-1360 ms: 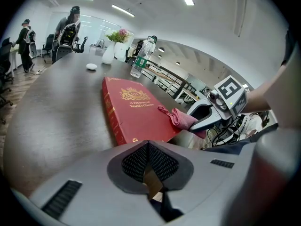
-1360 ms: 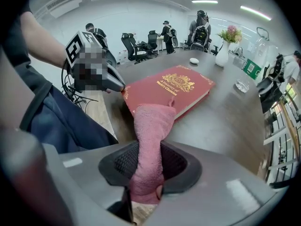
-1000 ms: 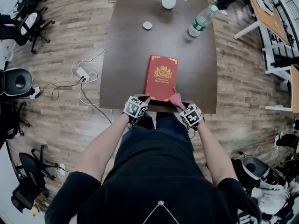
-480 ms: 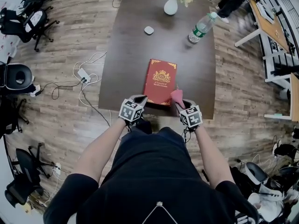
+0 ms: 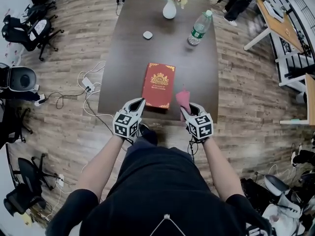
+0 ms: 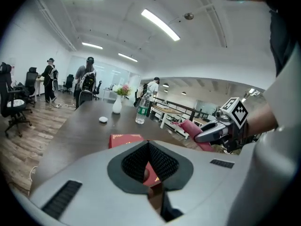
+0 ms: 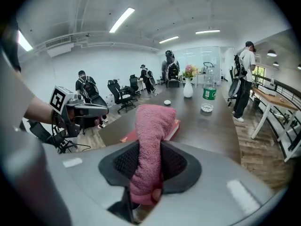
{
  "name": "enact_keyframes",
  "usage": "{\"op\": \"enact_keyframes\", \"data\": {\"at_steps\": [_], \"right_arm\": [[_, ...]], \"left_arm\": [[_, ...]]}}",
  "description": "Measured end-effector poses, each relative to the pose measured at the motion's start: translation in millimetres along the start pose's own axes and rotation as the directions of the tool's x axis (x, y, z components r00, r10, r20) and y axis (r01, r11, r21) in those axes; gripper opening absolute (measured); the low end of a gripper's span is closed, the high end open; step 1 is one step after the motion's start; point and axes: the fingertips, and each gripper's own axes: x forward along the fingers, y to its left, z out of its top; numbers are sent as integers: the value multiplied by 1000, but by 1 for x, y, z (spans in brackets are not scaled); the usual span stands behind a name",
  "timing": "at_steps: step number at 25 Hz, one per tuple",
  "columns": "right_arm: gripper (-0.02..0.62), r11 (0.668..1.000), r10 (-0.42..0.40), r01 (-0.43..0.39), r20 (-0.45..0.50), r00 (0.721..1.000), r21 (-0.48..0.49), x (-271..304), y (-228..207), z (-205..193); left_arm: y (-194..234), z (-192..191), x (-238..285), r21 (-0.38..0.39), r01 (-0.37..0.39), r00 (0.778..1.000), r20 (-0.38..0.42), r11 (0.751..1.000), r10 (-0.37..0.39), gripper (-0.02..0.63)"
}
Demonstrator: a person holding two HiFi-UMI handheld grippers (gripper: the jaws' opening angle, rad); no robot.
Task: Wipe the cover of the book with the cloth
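A red hardcover book (image 5: 158,85) is seen lying flat, cover up, on the dark wooden table (image 5: 129,63), close to its near edge and at 12 o'clock from the person. The right gripper (image 7: 149,149) is closed on a pink cloth (image 7: 153,124), which is pinched as a narrow fold and stands up out of the jaws. In the head view the cloth is held at about 4 o'clock of the book, just beside its near right corner; contact with the cover cannot be judged. The left gripper (image 6: 149,146) is shown with its jaws together and nothing between them, held near the book's near left corner at about 7 o'clock and not pressed on it. Wiping is judged not yet begun. Since the book is not pinned, it could be pushed across the smooth tabletop by the first stroke, toward the water bottle (image 5: 197,28) at its 1 o'clock or the vase of flowers (image 5: 170,6) at 12 o'clock, though both are well apart. Because so little cloth is clamped, it could be dragged out of the jaws by friction, and if it is pressed too low the cover could be scraped by the hard jaw tips
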Motion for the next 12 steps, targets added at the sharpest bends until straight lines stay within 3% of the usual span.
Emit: {"op": "enact_keyframes", "data": {"at_steps": [12], "right_arm": [[118, 993, 21, 3, 205, 979, -114, -114, 21, 38]], "left_arm": [[-103, 52, -61, 50, -92, 975, 208, 995, 80, -5]]}}
